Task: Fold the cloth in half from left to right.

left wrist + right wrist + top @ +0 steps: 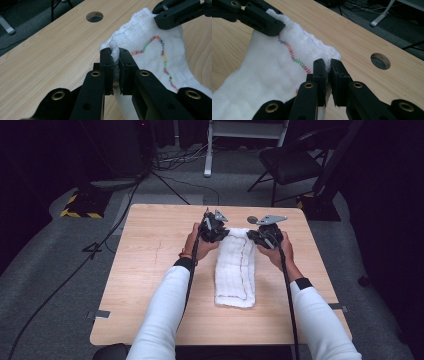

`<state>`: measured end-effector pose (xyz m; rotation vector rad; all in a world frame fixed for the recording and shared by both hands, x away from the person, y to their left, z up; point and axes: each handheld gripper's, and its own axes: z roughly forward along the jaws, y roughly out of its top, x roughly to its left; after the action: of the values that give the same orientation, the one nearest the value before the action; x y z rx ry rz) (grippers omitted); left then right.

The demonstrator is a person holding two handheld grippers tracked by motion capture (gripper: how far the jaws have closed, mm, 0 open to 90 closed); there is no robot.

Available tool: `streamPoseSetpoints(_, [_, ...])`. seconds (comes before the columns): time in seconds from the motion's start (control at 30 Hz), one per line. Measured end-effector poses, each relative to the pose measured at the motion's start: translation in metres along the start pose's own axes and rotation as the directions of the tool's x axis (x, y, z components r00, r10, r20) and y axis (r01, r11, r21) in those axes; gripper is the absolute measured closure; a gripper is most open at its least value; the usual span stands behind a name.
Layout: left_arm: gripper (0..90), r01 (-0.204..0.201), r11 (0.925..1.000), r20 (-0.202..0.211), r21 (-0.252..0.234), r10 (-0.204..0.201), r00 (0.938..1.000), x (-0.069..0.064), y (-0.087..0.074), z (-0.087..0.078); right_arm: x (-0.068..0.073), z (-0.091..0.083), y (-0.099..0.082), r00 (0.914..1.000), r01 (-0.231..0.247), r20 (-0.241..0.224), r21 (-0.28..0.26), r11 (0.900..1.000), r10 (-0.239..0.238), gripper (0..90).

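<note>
A white folded cloth (235, 270) with a coloured zigzag stitch line lies lengthwise on the wooden table (150, 270). Its far end is lifted off the wood. My left gripper (214, 231) is shut on the far left corner of the cloth (150, 50), and the fabric is pinched between its black jaws. My right gripper (265, 236) is shut on the far right corner of the cloth (269, 75). In the left gripper view my own gripper (115, 72) sits low and the right one (180, 12) is at top right. In the right gripper view my own gripper (328, 80) is low and the left one (262, 20) at top left.
A round cable hole (252, 219) is cut in the table just beyond the cloth's far end, also visible as a hole (94, 16) and a hole (380, 61). A black chair (290, 165), cables and a stand base (82, 205) are on the grey floor behind.
</note>
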<state>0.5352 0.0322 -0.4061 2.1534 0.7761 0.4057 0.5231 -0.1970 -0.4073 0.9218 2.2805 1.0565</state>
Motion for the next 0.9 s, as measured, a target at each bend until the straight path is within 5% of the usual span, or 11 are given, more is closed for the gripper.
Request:
streamPoseSetpoints(0.1, [83.3, -0.003, 0.9997, 0.030, -0.023, 0.003, 0.9996, -0.002, -0.003, -0.009, 0.003, -0.005, 0.001, 0.9999, 0.009, -0.010, -0.007, 0.9999, -0.009, 83.5])
streamPoseSetpoints(0.17, [83.2, 0.001, 0.9985, 0.097, -0.055, 0.005, 0.9952, -0.004, -0.011, -0.017, 0.006, -0.010, 0.000, 0.9994, 0.024, -0.024, -0.012, 0.9996, -0.025, 83.6])
streamPoseSetpoints(0.33, [82.5, -0.051, 0.9978, 0.153, -0.042, 0.057, 0.9866, -0.013, -0.034, -0.031, 0.017, -0.024, -0.014, 0.9918, 0.057, -0.112, -0.038, 0.9976, -0.061, 83.7])
streamPoseSetpoints(0.57, [81.7, -0.137, 0.9897, 0.221, -0.041, 0.143, 0.9647, -0.034, -0.058, -0.047, 0.036, -0.044, -0.037, 0.9763, 0.082, -0.195, -0.069, 0.9943, -0.094, 83.6])
streamPoseSetpoints(0.7, [81.1, -0.149, 0.9876, 0.263, -0.050, 0.157, 0.9520, -0.046, -0.068, -0.052, 0.043, -0.052, -0.048, 0.9689, 0.096, -0.222, -0.068, 0.9931, -0.109, 83.6])
streamPoseSetpoints(0.83, [79.2, -0.170, 0.9834, 0.322, -0.065, 0.181, 0.9293, -0.058, -0.079, -0.055, 0.049, -0.061, -0.059, 0.9599, 0.106, -0.253, -0.073, 0.9916, -0.122, 83.6])
streamPoseSetpoints(0.9, [79.2, -0.168, 0.9839, 0.336, -0.060, 0.179, 0.9247, -0.061, -0.085, -0.056, 0.053, -0.065, -0.065, 0.9546, 0.112, -0.269, -0.075, 0.9908, -0.129, 83.5])
